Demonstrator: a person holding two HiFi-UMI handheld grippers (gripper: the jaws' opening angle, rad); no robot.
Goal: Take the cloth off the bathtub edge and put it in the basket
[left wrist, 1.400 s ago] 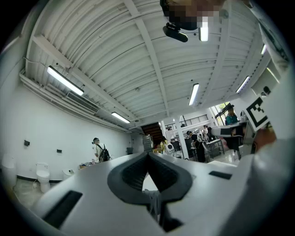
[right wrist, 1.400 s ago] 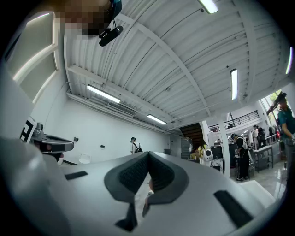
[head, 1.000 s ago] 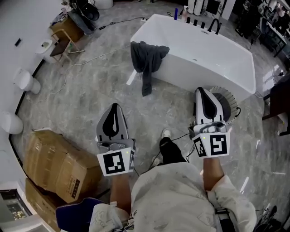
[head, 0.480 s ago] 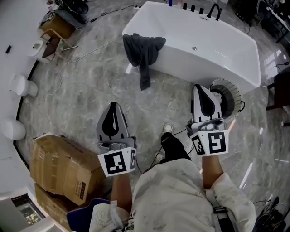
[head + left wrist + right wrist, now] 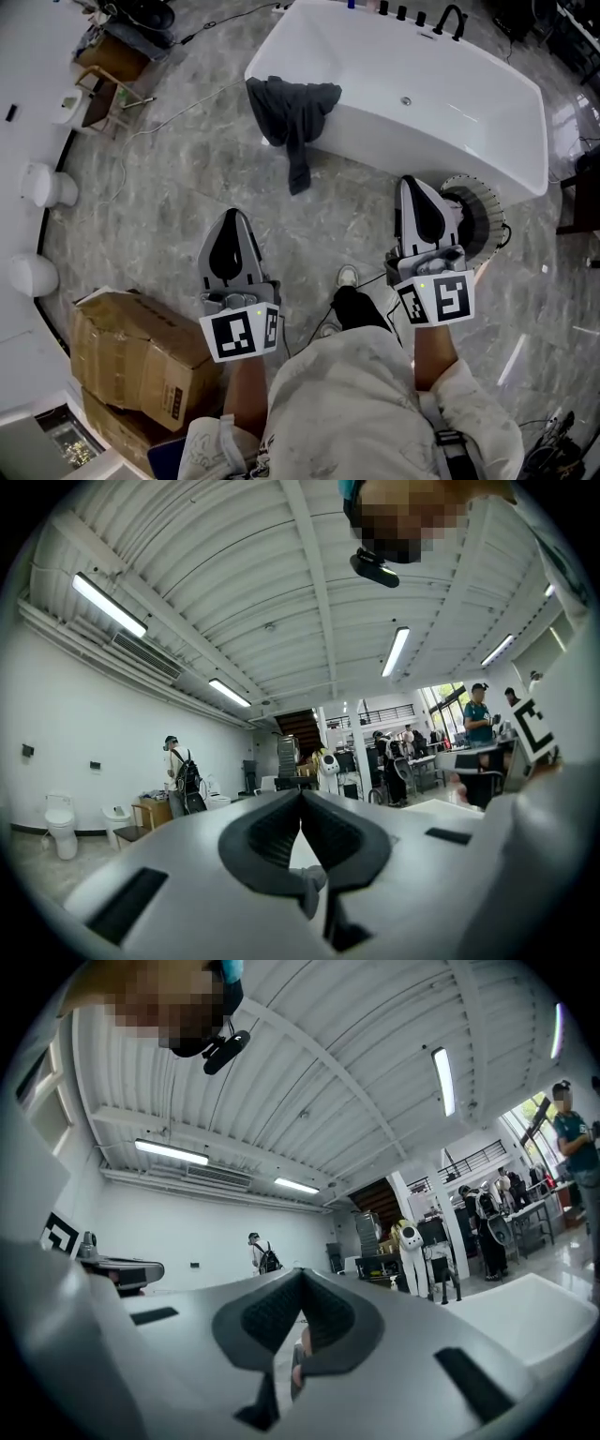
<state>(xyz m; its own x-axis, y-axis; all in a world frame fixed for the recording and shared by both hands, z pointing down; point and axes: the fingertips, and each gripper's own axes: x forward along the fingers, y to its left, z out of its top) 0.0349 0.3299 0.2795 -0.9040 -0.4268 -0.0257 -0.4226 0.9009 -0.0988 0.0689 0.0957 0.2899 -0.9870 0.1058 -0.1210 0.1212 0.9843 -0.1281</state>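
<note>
I'm looking down at the dark grey cloth [image 5: 292,105], which is hanging bunched over the near left corner of the white bathtub [image 5: 441,141], one narrow tail trailing down the tub's outer wall towards the marbled floor. The basket [image 5: 489,204] is standing on the floor just beside the tub's near wall, well to the cloth's right; it is round, with a pale ribbed rim, and is only partly showing.
</note>
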